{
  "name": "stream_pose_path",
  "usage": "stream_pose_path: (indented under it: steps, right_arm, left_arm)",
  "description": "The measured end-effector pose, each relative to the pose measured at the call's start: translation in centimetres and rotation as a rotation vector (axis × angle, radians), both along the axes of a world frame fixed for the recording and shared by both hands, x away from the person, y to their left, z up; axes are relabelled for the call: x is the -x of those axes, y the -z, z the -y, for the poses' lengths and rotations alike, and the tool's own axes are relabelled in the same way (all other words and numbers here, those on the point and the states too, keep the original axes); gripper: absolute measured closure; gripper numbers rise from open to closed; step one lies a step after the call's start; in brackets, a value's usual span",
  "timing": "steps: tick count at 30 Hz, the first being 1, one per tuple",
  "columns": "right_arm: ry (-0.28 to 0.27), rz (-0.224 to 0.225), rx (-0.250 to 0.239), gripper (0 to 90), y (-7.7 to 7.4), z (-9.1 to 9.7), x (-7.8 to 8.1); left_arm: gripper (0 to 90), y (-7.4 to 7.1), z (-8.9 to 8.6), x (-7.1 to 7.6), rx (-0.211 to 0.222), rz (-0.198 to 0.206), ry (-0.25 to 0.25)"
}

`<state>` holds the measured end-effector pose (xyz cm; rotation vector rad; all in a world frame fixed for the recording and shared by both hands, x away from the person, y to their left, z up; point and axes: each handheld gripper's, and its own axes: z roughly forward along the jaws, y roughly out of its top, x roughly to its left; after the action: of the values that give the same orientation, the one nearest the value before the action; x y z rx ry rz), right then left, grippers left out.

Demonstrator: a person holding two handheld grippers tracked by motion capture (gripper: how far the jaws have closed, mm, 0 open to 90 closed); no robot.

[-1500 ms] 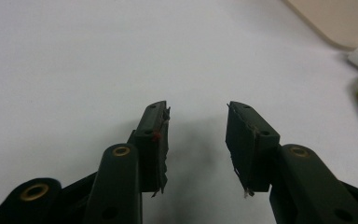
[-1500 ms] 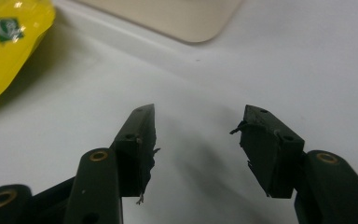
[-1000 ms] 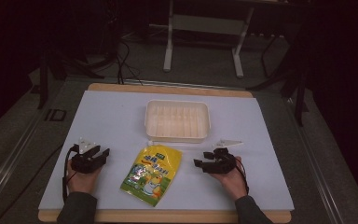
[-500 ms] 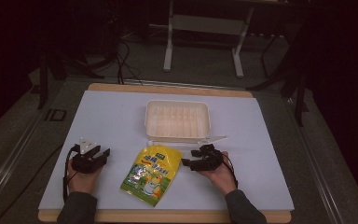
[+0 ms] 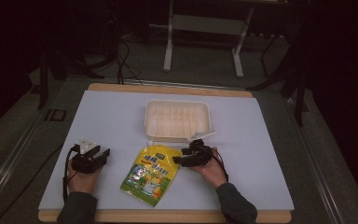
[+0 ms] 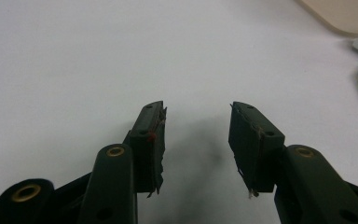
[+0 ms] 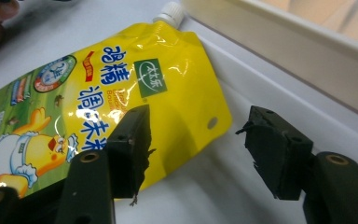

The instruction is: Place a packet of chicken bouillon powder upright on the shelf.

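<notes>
A yellow spouted pouch (image 5: 151,175) with a cartoon chick lies flat on the white table, its white cap (image 7: 170,13) pointing at the tray. My right gripper (image 5: 179,160) is at the pouch's top right corner, jaws wide apart after closing a little. In the right gripper view (image 7: 193,140) one jaw hangs over the pouch (image 7: 121,93) and the other over bare table, pads pressing nothing. My left gripper (image 5: 103,154) rests open left of the pouch, and the left gripper view (image 6: 196,135) has bare table between its jaws.
A cream plastic tray (image 5: 177,120) stands just behind the pouch, its long wall (image 7: 307,42) close to my right gripper. The tray's corner (image 6: 345,14) lies ahead of the left gripper. Dark stands and cables are beyond the table's far edge.
My right gripper has slid left across the table, from well right of the pouch to its top right corner. The left gripper and the pouch have stayed put.
</notes>
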<state>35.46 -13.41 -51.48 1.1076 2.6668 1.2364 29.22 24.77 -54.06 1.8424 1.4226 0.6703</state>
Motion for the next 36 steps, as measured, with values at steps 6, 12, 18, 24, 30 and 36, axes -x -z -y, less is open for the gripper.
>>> stream_pose_path:
  steps: [6, 12, 18, 24, 30, 36]
  right_arm:
    - [-0.013, -0.023, -0.015, 45.0, 0.6, -0.6, -0.3]
    - [-0.041, -0.058, -0.030, 49.3, 0.9, -1.3, -0.4]
    - [-0.055, -0.075, -0.027, 51.2, 1.3, -2.2, -0.6]
    - [-0.085, -0.103, -0.016, 55.0, 1.2, -3.3, -0.7]
    - [-0.093, -0.167, -0.001, 63.3, 1.2, -3.6, -1.5]
    - [-0.113, -0.190, 0.032, 78.2, 0.9, -3.9, -1.9]
  left_arm:
    - [55.0, 0.0, 0.0, 0.0, 0.005, 0.000, -0.001]
    - [54.7, 0.0, 0.0, 0.0, 0.005, -0.002, -0.001]
    - [54.7, 0.0, 0.0, 0.0, 0.004, -0.002, 0.001]
    - [54.7, 0.0, 0.0, 0.0, 0.003, -0.002, 0.002]
    - [54.6, 0.0, 0.0, 0.0, 0.004, -0.001, 0.003]
    - [54.6, 0.0, 0.0, 0.0, 0.004, -0.001, 0.004]
